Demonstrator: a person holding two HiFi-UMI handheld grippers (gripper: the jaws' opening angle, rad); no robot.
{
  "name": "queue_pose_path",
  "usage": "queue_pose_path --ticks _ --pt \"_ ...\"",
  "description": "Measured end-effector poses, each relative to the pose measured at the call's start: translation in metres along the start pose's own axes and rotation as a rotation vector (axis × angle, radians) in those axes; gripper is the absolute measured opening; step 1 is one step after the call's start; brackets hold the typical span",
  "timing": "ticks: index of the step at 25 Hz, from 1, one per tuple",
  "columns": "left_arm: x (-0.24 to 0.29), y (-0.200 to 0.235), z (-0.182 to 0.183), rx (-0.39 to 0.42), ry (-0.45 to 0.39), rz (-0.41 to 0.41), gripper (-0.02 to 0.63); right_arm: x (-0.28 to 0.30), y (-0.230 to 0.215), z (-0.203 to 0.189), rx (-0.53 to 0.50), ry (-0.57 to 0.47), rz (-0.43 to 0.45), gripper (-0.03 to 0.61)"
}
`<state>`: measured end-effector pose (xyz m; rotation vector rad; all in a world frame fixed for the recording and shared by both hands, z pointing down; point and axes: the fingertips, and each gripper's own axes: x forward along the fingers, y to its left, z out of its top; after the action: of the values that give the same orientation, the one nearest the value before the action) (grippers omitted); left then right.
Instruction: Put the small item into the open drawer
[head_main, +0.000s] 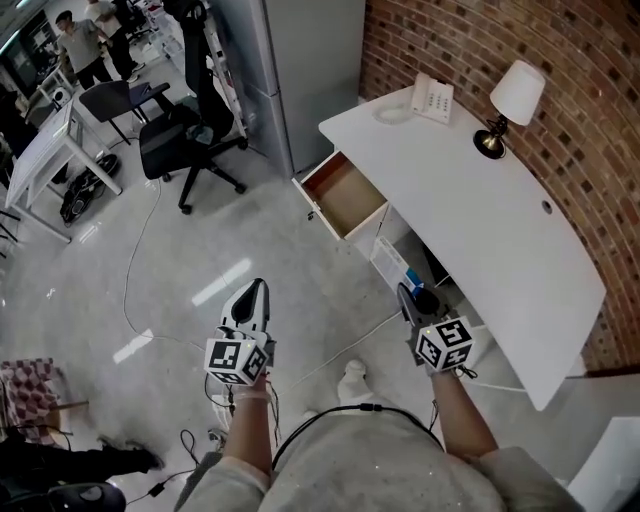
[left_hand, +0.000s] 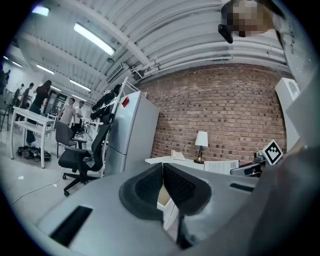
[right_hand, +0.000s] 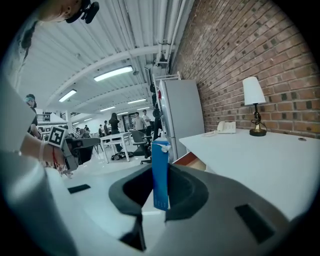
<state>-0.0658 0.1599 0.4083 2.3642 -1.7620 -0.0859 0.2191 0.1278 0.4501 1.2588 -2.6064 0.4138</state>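
The right gripper (head_main: 404, 292) clamps a slim blue pack (right_hand: 160, 170). The left gripper (head_main: 259, 290) is closed, empty. The counter (head_main: 480, 215) drawer (head_main: 343, 196) stands open.

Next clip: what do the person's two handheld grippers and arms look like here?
The left gripper and the right gripper both have pale grey bodies, with dark pads set in a rounded black recess. Each carries a white cube printed with black square markers. The person wears a grey top that leaves the forearms bare. A thin black cable loops across it.
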Motion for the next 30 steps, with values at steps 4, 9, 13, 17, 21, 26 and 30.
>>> queue_pose_path --ticks 4,9,13,17,21,26,30 --pt "0.012 0.003 -0.001 0.006 0.012 0.020 0.007 0.019 -0.010 0.002 -0.001 0.018 0.033 0.060" --pt "0.020 0.007 -0.006 0.015 0.027 0.069 0.007 0.033 -0.023 -0.003 0.002 0.036 0.073 0.060" --pt "0.028 0.002 -0.006 0.021 0.026 0.082 0.007 0.040 -0.032 -0.002 0.000 0.042 0.093 0.061" --pt "0.035 -0.002 -0.010 0.023 0.037 0.075 0.006 0.047 -0.039 -0.003 0.007 0.043 0.096 0.061" --pt "0.041 0.003 -0.011 0.023 0.040 0.074 0.007 0.058 -0.039 -0.002 0.014 0.046 0.100 0.061" --pt "0.061 0.016 -0.013 0.017 0.046 0.063 0.007 0.078 -0.042 -0.002 0.010 0.063 0.098 0.061" --pt "0.087 0.029 -0.014 0.008 0.059 0.034 0.006 0.099 -0.049 0.001 0.013 0.083 0.076 0.061"
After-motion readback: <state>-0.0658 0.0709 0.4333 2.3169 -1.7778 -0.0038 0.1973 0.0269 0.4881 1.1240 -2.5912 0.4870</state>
